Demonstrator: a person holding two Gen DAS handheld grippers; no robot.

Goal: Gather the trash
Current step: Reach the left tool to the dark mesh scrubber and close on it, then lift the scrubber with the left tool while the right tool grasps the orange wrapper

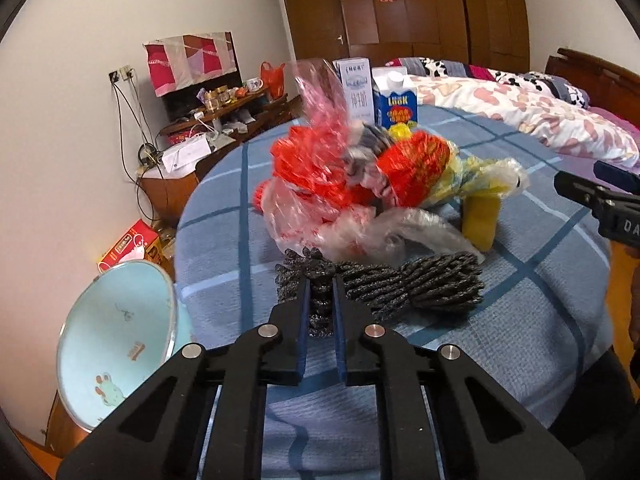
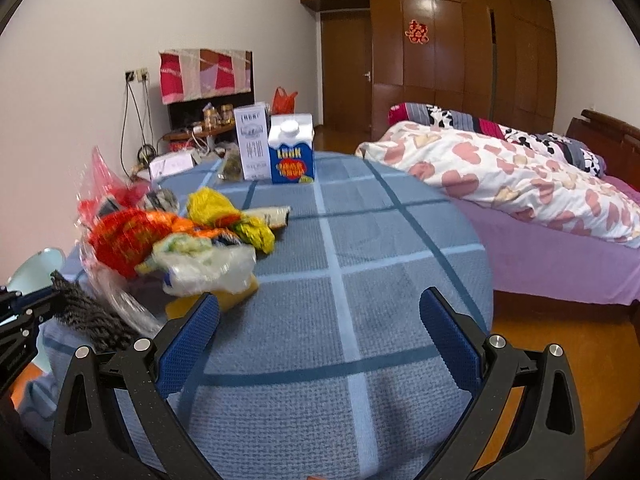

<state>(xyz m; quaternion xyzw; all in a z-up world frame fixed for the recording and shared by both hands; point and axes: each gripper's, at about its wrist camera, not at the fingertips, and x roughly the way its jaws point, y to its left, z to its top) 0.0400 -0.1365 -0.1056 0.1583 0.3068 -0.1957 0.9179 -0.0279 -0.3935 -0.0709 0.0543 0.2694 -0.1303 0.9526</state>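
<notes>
My left gripper [image 1: 321,280] is shut on a dark grey knitted glove [image 1: 400,284] that lies on the round table's blue checked cloth [image 1: 540,300]. Behind the glove sits a heap of trash: red wrappers [image 1: 320,168], clear plastic bags [image 1: 360,228] and yellow packaging [image 1: 480,216]. The same heap shows at the left of the right wrist view [image 2: 168,236], with the glove [image 2: 88,316] in the left gripper's fingers. My right gripper [image 2: 320,308] is open and empty above the bare cloth [image 2: 380,280], to the right of the heap.
A white milk carton [image 2: 252,140] and a blue carton [image 2: 291,150] stand at the table's far edge. A pale blue basin [image 1: 116,356] sits low at the left of the table. A bed with a heart-pattern quilt [image 2: 520,180] is on the right, a cluttered side table [image 1: 208,120] by the wall.
</notes>
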